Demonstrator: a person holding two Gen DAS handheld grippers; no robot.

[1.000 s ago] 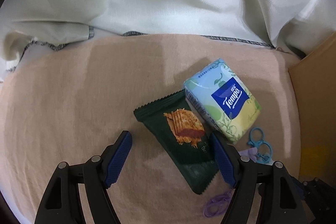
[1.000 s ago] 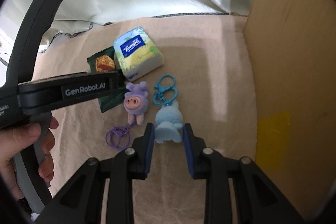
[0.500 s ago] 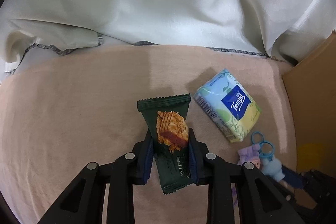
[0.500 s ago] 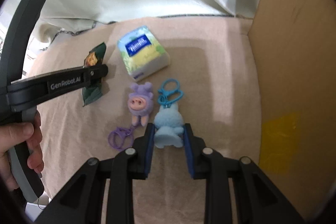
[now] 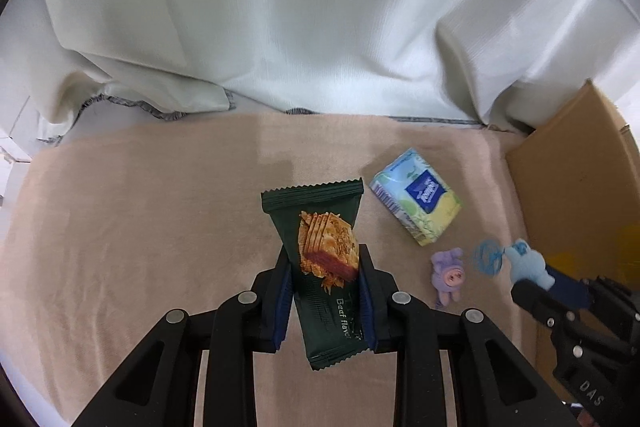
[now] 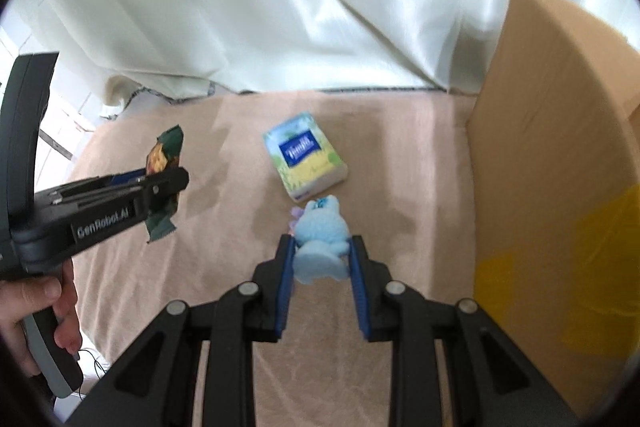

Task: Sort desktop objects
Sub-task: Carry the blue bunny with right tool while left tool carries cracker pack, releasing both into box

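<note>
My left gripper (image 5: 323, 277) is shut on a dark green snack packet (image 5: 320, 247) and holds it above the pink cloth; the packet also shows in the right wrist view (image 6: 164, 163). My right gripper (image 6: 320, 259) is shut on a light blue plush keychain (image 6: 322, 237), lifted off the cloth; it also shows in the left wrist view (image 5: 528, 263). A Tempo tissue pack (image 5: 416, 201) lies on the cloth, also in the right wrist view (image 6: 306, 159). A purple plush keychain (image 5: 448, 275) lies near it, mostly hidden behind the blue plush in the right wrist view.
A tall cardboard box wall (image 6: 560, 187) stands at the right, also in the left wrist view (image 5: 580, 187). A white curtain (image 5: 300, 7) hangs behind the pink cloth (image 5: 140, 227). A hand (image 6: 40, 307) holds the left gripper at the left.
My left gripper closed on the snack packet and lifted it. My right gripper lifted the blue plush keychain off the cloth, away from the purple one.
</note>
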